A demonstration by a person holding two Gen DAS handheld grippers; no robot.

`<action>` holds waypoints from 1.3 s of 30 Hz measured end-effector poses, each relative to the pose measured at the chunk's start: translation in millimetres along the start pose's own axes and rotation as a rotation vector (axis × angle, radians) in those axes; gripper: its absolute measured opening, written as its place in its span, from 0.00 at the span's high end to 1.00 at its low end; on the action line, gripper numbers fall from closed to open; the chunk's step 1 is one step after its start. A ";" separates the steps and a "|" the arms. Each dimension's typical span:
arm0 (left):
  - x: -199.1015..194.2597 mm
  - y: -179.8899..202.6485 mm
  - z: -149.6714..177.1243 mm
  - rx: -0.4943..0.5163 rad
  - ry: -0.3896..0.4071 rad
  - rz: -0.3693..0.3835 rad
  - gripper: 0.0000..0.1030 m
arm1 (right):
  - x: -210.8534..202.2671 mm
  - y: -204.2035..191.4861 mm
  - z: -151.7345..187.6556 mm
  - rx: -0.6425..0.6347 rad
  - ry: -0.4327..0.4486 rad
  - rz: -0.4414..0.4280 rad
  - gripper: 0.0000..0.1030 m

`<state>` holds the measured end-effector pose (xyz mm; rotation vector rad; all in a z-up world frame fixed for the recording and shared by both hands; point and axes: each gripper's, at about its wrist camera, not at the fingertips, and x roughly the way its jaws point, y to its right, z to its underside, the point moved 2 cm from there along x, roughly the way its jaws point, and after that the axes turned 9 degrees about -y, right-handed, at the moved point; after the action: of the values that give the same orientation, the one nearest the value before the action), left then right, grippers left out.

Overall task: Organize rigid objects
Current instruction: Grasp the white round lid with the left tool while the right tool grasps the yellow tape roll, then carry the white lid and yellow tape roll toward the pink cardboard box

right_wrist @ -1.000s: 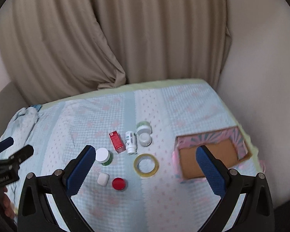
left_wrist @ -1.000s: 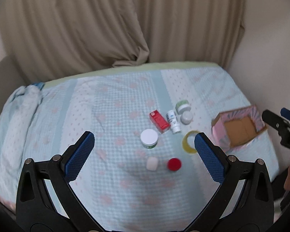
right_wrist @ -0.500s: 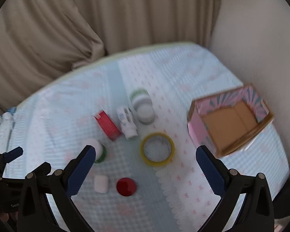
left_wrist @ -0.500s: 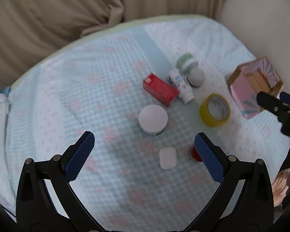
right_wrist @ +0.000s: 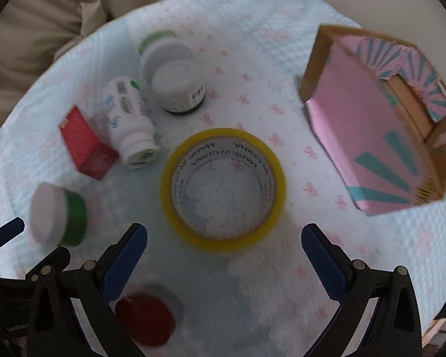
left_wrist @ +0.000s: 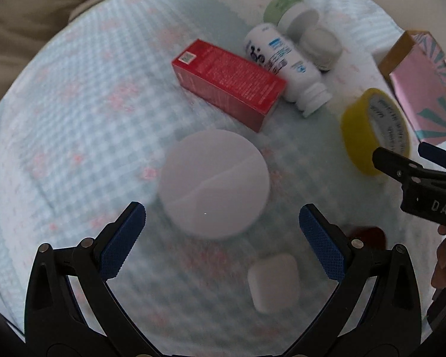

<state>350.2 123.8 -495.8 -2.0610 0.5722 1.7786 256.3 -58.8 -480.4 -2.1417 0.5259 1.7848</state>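
Note:
My left gripper [left_wrist: 221,238] is open, just above and short of a white-lidded green jar [left_wrist: 213,191], which also shows in the right wrist view [right_wrist: 56,214]. My right gripper [right_wrist: 224,255] is open, just short of a yellow tape roll [right_wrist: 223,189], also in the left wrist view [left_wrist: 368,131]. Beyond lie a red carton [left_wrist: 227,80], a white bottle on its side [left_wrist: 285,65], a green-lidded jar [right_wrist: 160,44] and a white-lidded jar [right_wrist: 178,89]. A white case [left_wrist: 272,282] and a red cap [right_wrist: 144,318] lie near the grippers.
An open pink and teal cardboard box [right_wrist: 380,119] stands at the right on the light blue patterned bedspread [left_wrist: 74,119]. Beige curtains [right_wrist: 29,29] hang beyond the far edge.
Both grippers have dropped and moved forward toward the objects. The left one has closed in on the white-lidded jar, the right one on the tape roll. Both stay open.

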 end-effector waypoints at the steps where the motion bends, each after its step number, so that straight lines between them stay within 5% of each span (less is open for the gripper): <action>1: 4.6 -0.1 -2.2 0.001 -0.001 0.001 0.00 | 6.2 -0.1 -3.7 0.001 -0.008 0.002 0.00; 5: 20.0 1.3 -10.0 -0.002 -0.006 0.012 0.06 | 20.4 1.5 -17.1 0.010 -0.025 -0.013 0.00; 12: 29.0 4.4 -17.1 -0.009 -0.008 -0.025 0.32 | 24.2 -4.9 -26.8 -0.062 -0.035 0.026 0.06; 29: 10.7 1.1 -14.9 -0.050 0.017 -0.037 0.33 | 25.3 -6.8 -39.5 -0.067 -0.028 0.005 0.07; 39: -97.1 7.7 0.2 -0.088 0.135 -0.045 0.33 | -73.5 -10.3 -35.4 -0.121 0.094 -0.030 0.07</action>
<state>333.7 124.2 -399.8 -2.2485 0.4893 1.6763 280.2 -59.5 -401.8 -2.3113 0.4152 1.7490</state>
